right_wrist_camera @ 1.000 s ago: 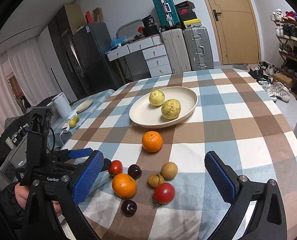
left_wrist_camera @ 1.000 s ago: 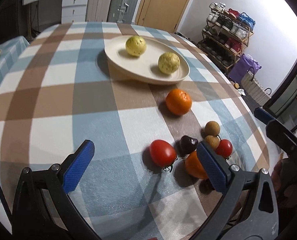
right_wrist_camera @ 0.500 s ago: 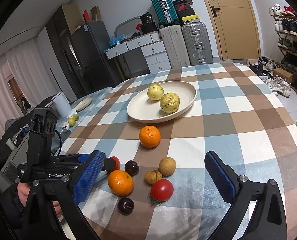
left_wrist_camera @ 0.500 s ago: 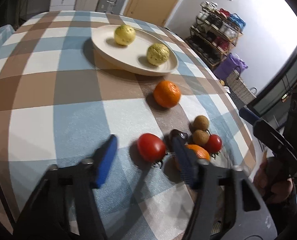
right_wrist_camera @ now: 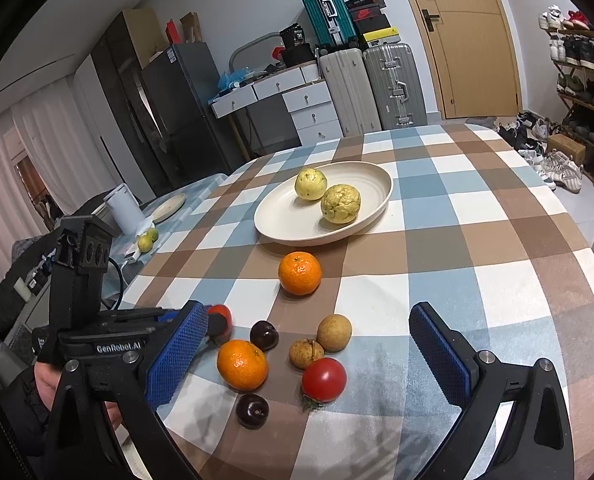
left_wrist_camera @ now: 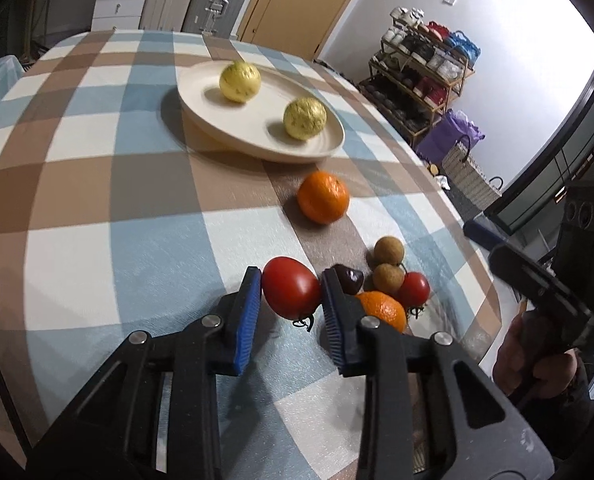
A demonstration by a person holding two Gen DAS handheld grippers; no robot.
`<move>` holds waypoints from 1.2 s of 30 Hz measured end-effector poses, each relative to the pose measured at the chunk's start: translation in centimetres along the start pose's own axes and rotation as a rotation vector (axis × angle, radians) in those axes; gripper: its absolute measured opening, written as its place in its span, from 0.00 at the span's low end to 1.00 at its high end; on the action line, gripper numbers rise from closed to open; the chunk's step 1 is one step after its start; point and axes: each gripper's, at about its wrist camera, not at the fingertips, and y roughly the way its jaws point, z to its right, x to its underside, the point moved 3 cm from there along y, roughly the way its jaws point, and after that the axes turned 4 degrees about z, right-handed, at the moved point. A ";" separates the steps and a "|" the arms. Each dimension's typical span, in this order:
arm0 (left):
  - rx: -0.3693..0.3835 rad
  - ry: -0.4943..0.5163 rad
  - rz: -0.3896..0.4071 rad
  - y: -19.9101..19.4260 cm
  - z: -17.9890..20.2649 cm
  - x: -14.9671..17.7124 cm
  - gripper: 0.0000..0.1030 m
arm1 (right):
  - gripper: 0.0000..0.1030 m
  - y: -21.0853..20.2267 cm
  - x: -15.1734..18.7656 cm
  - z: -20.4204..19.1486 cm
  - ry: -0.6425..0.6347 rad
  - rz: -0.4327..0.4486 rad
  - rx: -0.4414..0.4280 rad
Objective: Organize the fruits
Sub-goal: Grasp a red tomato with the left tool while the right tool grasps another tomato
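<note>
Left gripper (left_wrist_camera: 291, 272) is closed on the red tomato (left_wrist_camera: 291, 292), with a blue pad pressed against each side. The tomato sits on the cloth, on the far side of the lone mandarin (left_wrist_camera: 323, 202) from the plate (left_wrist_camera: 257, 128). The rest of the loose fruit is packed tight just behind it: a second mandarin (left_wrist_camera: 381, 312), a dark plum, two brown ones and another tomato. That bunch is well away from the plate and close to the table's edge, so not much room there.

Plenty of bare checked tablecloth (right_wrist_camera: 477, 240) around the plate. The plate holds two yellow fruits (right_wrist_camera: 311, 184), with space left over.

Right gripper (right_wrist_camera: 307, 308) is spread wide open and holding nothing, hovering over the bunch.

Only the right view shows a second dark plum (right_wrist_camera: 252, 410) farthest from the plate, plus "GenRobot.AI" (right_wrist_camera: 119, 347) printed on the left gripper's body.
</note>
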 end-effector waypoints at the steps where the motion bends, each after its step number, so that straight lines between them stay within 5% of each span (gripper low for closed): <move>1: 0.001 -0.003 0.009 -0.4 -0.1 -0.2 0.27 | 1.00 0.0 0.0 -0.1 -0.003 -0.004 -0.005; 20: 0.035 -0.015 0.073 -3.2 -0.4 -1.0 0.27 | 0.98 1.0 3.4 0.9 0.003 -0.116 0.000; 29: 0.035 -0.018 0.077 -3.2 -0.6 -0.8 0.27 | 0.62 2.7 4.6 0.0 -0.044 -0.184 0.005; 34: 0.034 -0.027 0.079 -3.5 -0.7 -0.7 0.27 | 0.29 3.2 4.9 -0.1 -0.074 -0.198 0.029; 36: 0.035 -0.027 0.080 -3.5 -0.7 -0.9 0.27 | 0.29 3.1 4.9 0.0 -0.065 -0.198 0.022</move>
